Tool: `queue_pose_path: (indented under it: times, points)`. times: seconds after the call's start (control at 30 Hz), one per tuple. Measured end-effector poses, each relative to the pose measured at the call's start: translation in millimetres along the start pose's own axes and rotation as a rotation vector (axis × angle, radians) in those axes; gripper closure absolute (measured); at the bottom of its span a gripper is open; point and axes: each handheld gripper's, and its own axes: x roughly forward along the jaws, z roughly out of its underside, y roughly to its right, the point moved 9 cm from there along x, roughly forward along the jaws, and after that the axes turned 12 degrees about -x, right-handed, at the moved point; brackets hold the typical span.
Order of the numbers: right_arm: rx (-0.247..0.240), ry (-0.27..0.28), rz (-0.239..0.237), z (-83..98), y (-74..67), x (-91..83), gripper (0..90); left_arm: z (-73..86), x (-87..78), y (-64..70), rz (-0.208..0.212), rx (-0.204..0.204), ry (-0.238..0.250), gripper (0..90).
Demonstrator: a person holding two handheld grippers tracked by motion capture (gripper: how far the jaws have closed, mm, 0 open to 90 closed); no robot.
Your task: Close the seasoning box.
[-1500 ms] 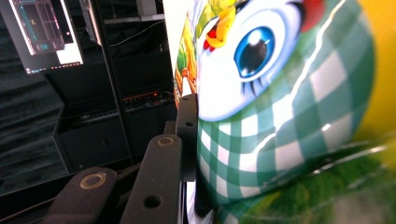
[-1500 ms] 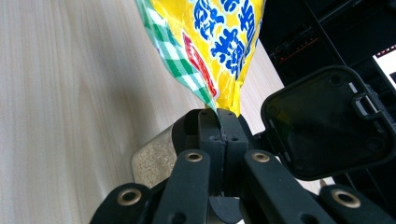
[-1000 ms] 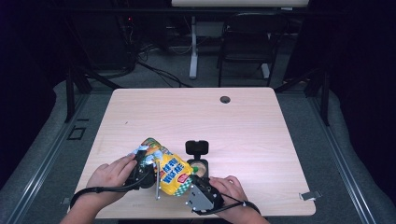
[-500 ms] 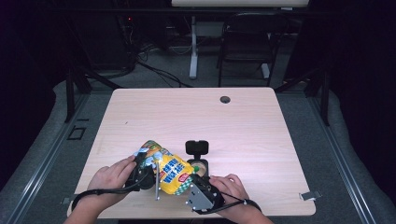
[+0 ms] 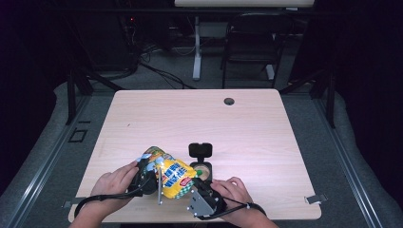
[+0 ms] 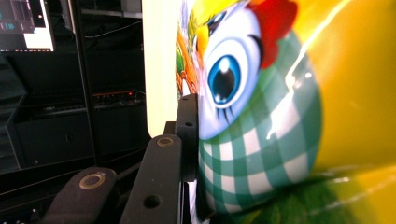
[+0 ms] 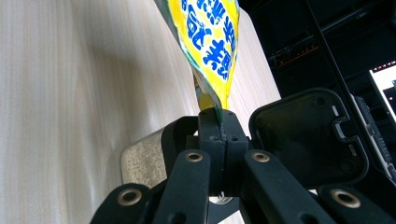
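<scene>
Tipping yellow snack bag over open black container: left gripper clamps its body, right gripper pinches its edge; next, tear carefully.

Each gripper has black jaws with brass-ringed pivots; a black cable trails from each.

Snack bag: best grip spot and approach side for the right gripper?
Grip the flat crimped edge of the snack bag, coming from the near side, as the right gripper does now: its jaws are shut on that thin seam. The puffed body is wide and slick; the left gripper clamps it from the left, probably less securely.
</scene>
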Motion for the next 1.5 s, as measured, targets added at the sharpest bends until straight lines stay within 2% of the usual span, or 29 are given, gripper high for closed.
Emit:
queue_pose_path:
  times: [0.47,0.57,0.6,0.63,0.83,1.1,1.17,1.23,1.5]
  points:
    - [-0.01,-0.003,0.006,0.5,2.4,-1.0,90.0,0.1,2.8,5.0,0.027,-0.038,0.001,76.9]
    - [-0.009,0.004,0.004,-0.2,1.9,-0.4,90.0,1.1,3.7,6.8,0.029,-0.058,0.005,76.9]
    - [-0.022,-0.011,0.003,0.6,2.6,-1.3,90.0,1.3,4.1,7.1,0.023,-0.064,0.008,76.9]
    - [-0.02,-0.006,0.002,0.3,2.3,-0.8,90.0,3.0,3.5,7.6,0.039,-0.055,-0.012,76.9]
    - [-0.017,-0.005,0.0,-0.3,1.2,0.9,90.0,5.7,5.6,12.4,0.056,-0.073,-0.015,76.9]
    - [-0.022,-0.001,-0.002,-1.5,1.2,1.4,90.0,7.5,8.7,17.6,0.063,-0.111,-0.003,76.7]
    - [-0.023,0.0,0.0,-2.1,1.3,1.6,90.0,8.1,8.9,19.2,0.079,-0.119,-0.007,76.7]
    - [-0.014,0.006,-0.001,-2.6,0.9,2.0,90.0,8.6,9.4,20.2,0.083,-0.123,-0.008,76.6]
    - [-0.031,-0.005,0.0,-3.4,2.6,1.6,90.0,9.2,11.1,23.2,0.101,-0.14,-0.004,75.1]
